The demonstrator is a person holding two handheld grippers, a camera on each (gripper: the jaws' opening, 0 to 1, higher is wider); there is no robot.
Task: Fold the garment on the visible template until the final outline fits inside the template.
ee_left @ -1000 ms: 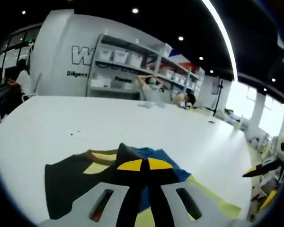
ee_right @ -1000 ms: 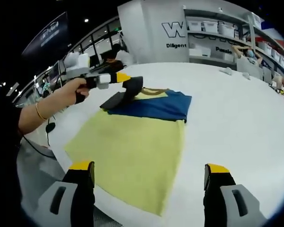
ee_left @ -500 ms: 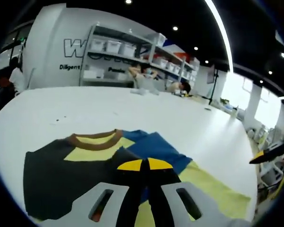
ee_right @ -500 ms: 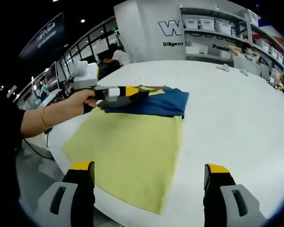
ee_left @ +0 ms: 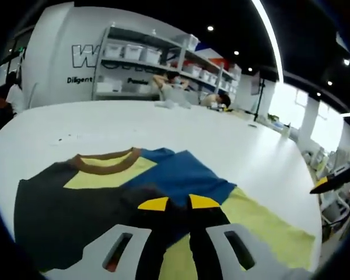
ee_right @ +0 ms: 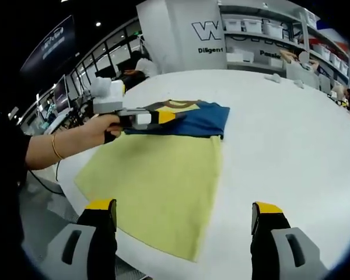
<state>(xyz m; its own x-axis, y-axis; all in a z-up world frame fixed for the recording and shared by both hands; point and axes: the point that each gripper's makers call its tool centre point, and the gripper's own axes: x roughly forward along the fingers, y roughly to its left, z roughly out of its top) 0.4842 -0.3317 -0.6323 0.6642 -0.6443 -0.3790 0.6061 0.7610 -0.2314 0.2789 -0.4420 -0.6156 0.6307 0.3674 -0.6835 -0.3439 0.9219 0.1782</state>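
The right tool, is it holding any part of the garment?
No, in the right gripper view the right tool is open over the yellow template, apart from the garment.

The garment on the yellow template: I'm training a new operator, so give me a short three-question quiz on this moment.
1. True or false: the garment covers the whole yellow template.
2. Which claw is wide open with nothing between its jaws? A) left claw B) right claw
3. Fill in: the garment's collar is ____ in colour.

Key:
1. False; it lies across the template's far end only.
2. B, the right claw. The left claw is nearly shut, low at the dark fabric.
3. Brown.
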